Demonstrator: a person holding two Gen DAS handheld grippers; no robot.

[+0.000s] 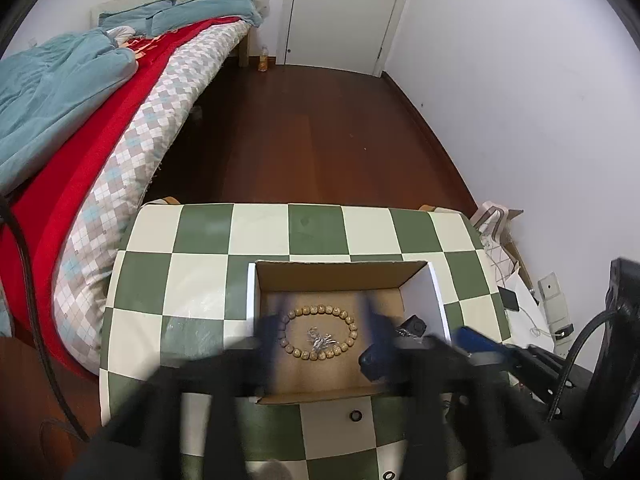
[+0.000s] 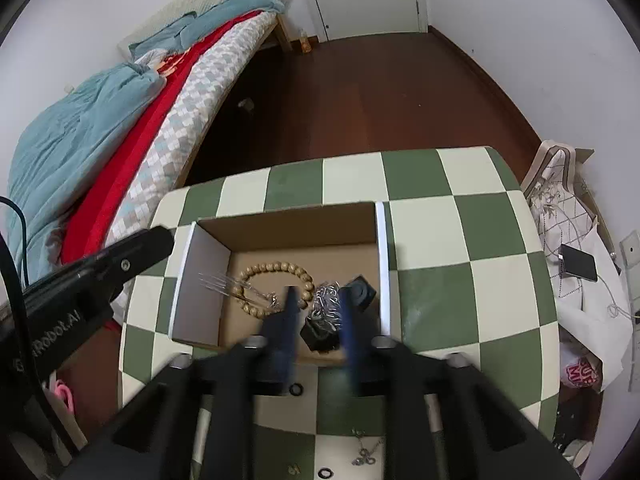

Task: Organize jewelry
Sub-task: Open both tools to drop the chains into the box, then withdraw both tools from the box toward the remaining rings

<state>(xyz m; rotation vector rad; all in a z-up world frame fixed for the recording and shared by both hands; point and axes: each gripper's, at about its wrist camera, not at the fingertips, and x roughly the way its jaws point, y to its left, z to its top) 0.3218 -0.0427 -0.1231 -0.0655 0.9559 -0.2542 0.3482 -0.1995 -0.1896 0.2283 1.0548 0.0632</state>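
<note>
An open cardboard box [image 1: 340, 276] [image 2: 280, 224] sits on the green-and-cream checkered table. Inside lie a wooden bead bracelet [image 1: 320, 314] [image 2: 276, 270], a silver chain [image 1: 322, 340] [image 2: 328, 306] and small black pieces [image 1: 414, 326] [image 2: 362, 290]. My left gripper [image 1: 320, 332] is open above the box, its blurred fingers either side of the bracelet. My right gripper [image 2: 320, 320] is open over the box's right part, around the silver chain and a black piece [image 2: 318, 334]. A thin silver necklace [image 2: 224, 282] shows blurred beside the bracelet.
Black rings [image 1: 355, 415] [image 2: 295, 389] and a silver pendant chain [image 2: 366, 454] lie on the table [image 1: 200, 272] in front of the box. A bed [image 1: 100, 128] stands to the left. Clutter with a phone [image 2: 578, 262] lies right of the table.
</note>
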